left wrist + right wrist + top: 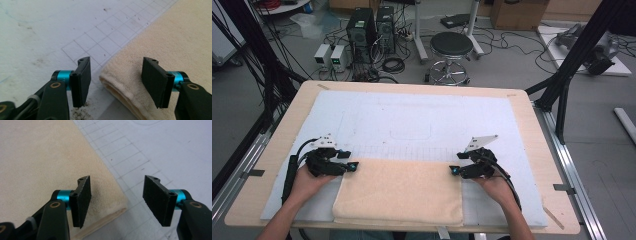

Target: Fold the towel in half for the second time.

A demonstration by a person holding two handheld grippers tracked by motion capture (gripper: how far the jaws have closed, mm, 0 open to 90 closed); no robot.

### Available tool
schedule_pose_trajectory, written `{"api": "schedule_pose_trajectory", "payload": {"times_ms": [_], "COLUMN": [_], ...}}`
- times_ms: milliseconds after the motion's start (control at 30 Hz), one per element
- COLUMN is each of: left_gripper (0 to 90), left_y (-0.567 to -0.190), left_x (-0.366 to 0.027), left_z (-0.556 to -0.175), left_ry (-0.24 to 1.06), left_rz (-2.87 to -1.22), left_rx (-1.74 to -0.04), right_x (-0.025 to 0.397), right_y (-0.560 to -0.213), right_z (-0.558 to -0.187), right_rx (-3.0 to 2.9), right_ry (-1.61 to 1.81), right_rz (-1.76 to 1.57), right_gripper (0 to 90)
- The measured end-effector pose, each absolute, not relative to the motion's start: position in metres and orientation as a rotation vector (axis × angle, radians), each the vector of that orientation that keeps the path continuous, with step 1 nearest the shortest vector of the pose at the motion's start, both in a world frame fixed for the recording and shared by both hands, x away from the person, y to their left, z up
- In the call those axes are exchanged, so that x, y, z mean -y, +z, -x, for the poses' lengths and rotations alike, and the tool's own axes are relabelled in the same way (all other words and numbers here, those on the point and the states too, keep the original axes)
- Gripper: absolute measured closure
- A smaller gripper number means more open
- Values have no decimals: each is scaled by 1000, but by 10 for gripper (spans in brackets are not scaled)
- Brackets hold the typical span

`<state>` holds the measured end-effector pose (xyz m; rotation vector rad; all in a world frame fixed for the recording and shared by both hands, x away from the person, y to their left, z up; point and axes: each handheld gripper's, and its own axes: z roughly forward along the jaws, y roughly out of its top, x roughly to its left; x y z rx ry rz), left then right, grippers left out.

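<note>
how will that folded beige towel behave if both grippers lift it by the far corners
The folded beige towel looks soft and layered at its corner, so it would probably sag between the left gripper and right gripper. Its terry nap should grip the jaws rather than slip. The layers may peel apart unless both are pinched.

Folded towel [399, 191] lies between the tongs — left gripper [354, 166] at its far-left corner, right gripper [454, 170] at its far-right. Beyond both: the mat [412, 120].
</note>
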<state>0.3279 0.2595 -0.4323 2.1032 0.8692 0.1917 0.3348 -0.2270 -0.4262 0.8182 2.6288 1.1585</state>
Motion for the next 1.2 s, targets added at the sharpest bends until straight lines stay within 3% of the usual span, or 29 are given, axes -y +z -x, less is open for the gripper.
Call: {"api": "schedule_pose_trajectory", "payload": {"times_ms": [167,333,400,600,767,1100,1167,1200], "left_gripper": [529,725,771,805,804,803,795,780], "left_y": [-437,-438,-437,-421,-406,-391,-392,-394], "left_x": [-259,-261,-260,-257,-249,-236,-234,-234], "left_z": [-331,-329,-327,-331,-356,-422,-429,-432], "left_ry": [105,89,111,253,364,422,447,454], "left_rz": [-2106,-2076,-2075,-2008,-1942,-1889,-1908,-1919], "left_rx": [-877,-888,-895,-929,-978,-1043,-1040,-1048], "right_x": [228,230,228,229,225,225,226,225], "right_y": [-437,-439,-436,-414,-396,-383,-385,-387], "right_z": [-337,-338,-335,-339,-366,-425,-435,-438], "right_rx": [-2701,-2737,-2732,-2640,-2558,-2465,-2459,-2449], "right_ry": [1211,1281,1272,1283,1228,1161,1143,1136], "right_rz": [-854,-858,-821,-799,-826,-923,-932,-937], "right_gripper": [548,770,804,816,815,813,781,725]}}
